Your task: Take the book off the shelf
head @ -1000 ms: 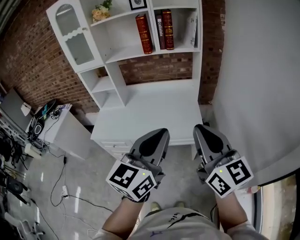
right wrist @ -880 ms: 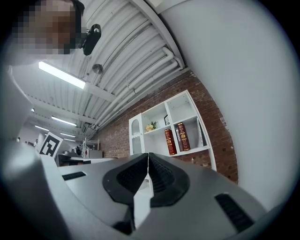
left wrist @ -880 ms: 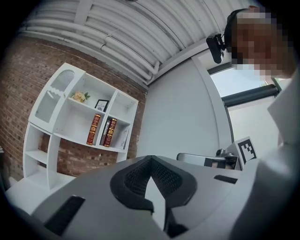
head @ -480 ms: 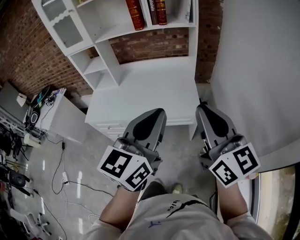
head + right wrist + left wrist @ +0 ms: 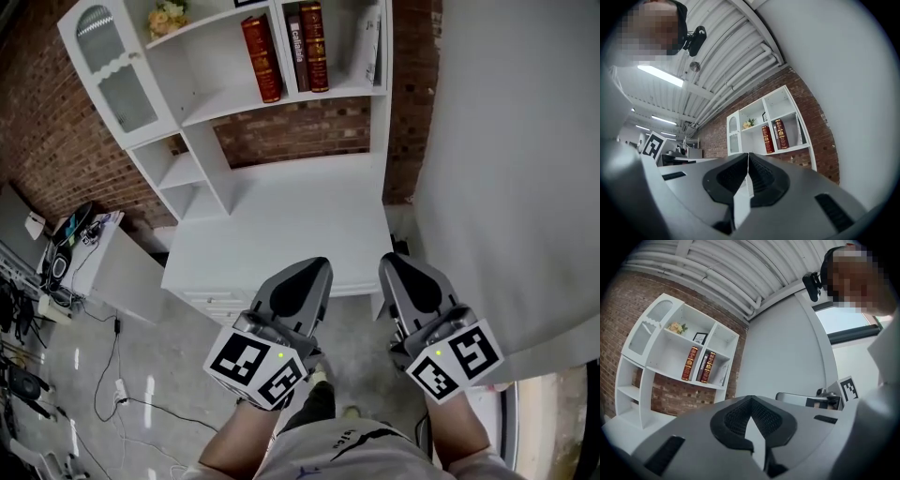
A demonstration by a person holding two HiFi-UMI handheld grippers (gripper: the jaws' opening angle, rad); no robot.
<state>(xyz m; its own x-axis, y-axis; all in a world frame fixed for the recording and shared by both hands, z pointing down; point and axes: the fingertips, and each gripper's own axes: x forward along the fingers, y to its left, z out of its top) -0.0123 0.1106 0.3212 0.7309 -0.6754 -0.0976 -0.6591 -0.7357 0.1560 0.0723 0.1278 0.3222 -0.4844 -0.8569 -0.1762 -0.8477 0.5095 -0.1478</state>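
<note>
Three books stand on the white shelf [image 5: 281, 94] at the far end of the desk: a leaning red book [image 5: 261, 56], a dark book [image 5: 296, 52] and another red book [image 5: 313, 47]. The left gripper view also shows the books [image 5: 690, 363], as does the right gripper view [image 5: 767, 138]. My left gripper [image 5: 319, 269] and right gripper [image 5: 392, 262] hover side by side over the desk's near edge, well short of the shelf. Both are shut with nothing between the jaws, and the closed tips show in each gripper view [image 5: 751, 398] [image 5: 748, 154].
A white desk [image 5: 281, 220] lies between me and the shelf. A cabinet door [image 5: 108, 66], flowers [image 5: 165, 16] and a pale book [image 5: 367, 42] sit on the shelf unit. A grey wall [image 5: 506, 141] rises on the right. A cluttered side table [image 5: 80, 244] and floor cables [image 5: 117, 375] are on the left.
The head view dipped, then lifted again, so the shelf and its books are back in full view. Both grippers stay shut and keep about the same place before the body.
</note>
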